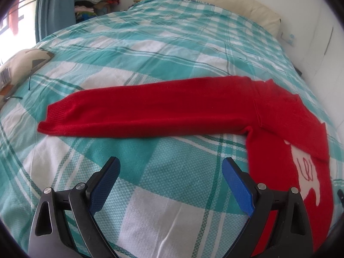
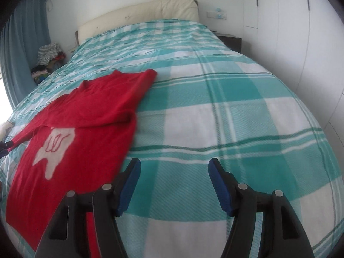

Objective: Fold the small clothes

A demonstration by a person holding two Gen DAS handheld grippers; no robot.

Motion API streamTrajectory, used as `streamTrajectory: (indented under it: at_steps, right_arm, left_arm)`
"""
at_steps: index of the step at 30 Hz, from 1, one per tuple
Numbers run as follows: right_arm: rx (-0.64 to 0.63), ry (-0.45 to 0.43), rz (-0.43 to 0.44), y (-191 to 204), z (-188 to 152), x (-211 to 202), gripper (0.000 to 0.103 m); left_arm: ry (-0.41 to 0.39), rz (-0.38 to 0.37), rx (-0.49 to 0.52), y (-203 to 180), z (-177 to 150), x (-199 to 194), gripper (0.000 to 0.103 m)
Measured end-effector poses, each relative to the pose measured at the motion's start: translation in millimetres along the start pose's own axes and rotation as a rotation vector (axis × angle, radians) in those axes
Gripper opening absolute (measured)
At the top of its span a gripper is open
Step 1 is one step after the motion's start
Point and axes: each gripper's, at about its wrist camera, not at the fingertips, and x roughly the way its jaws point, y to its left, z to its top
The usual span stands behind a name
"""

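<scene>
A small red sweater (image 1: 268,116) with a white figure on its front lies flat on the teal-and-white plaid bed cover (image 1: 150,49). In the left wrist view its one sleeve (image 1: 139,109) stretches out to the left. In the right wrist view the sweater (image 2: 86,120) lies at the left, its other sleeve (image 2: 131,90) folded in over the body. My left gripper (image 1: 171,165) is open and empty, just in front of the stretched sleeve. My right gripper (image 2: 174,165) is open and empty, to the right of the sweater's side edge.
A patterned cushion (image 1: 19,68) lies at the bed's left edge. A cream headboard (image 2: 137,15) stands at the far end. A pile of clothes (image 2: 48,58) and a blue curtain (image 2: 23,40) are beyond the far left corner. A dark nightstand (image 2: 231,40) stands far right.
</scene>
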Motion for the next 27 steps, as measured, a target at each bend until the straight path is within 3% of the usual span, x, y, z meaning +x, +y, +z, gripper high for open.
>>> streamTrajectory:
  at_steps: [4, 8, 11, 14, 17, 21, 27]
  right_arm:
    - [0.134, 0.006, -0.01, -23.6, -6.1, 1.9, 0.066]
    - [0.117, 0.007, -0.029, -18.6, -9.1, 6.0, 0.07]
    - [0.115, 0.008, -0.028, -18.0, -11.1, 7.7, 0.073]
    - [0.133, 0.009, -0.018, -21.1, -15.8, 10.4, 0.075]
    - [0.132, 0.007, -0.006, -20.8, -18.4, 12.0, 0.078]
    - [0.121, 0.012, 0.011, -19.1, -19.6, 13.5, 0.085]
    - [0.15, 0.011, 0.057, -24.5, -21.4, 14.2, 0.088]
  left_arm:
    - [0.042, 0.03, 0.036, -4.2, -5.9, 12.7, 0.097]
    - [0.133, 0.054, 0.074, -8.3, -14.5, 34.4, 0.103]
    - [0.126, 0.087, 0.098, -11.8, -18.7, 36.5, 0.103]
    - [0.077, 0.065, 0.095, -8.7, -25.4, 34.1, 0.103]
    - [0.082, 0.024, 0.06, -2.1, -23.5, 33.6, 0.103]
    - [0.087, 0.075, 0.102, -12.0, -24.2, 36.6, 0.103]
    - [0.088, 0.067, 0.095, -9.0, -23.5, 37.2, 0.103]
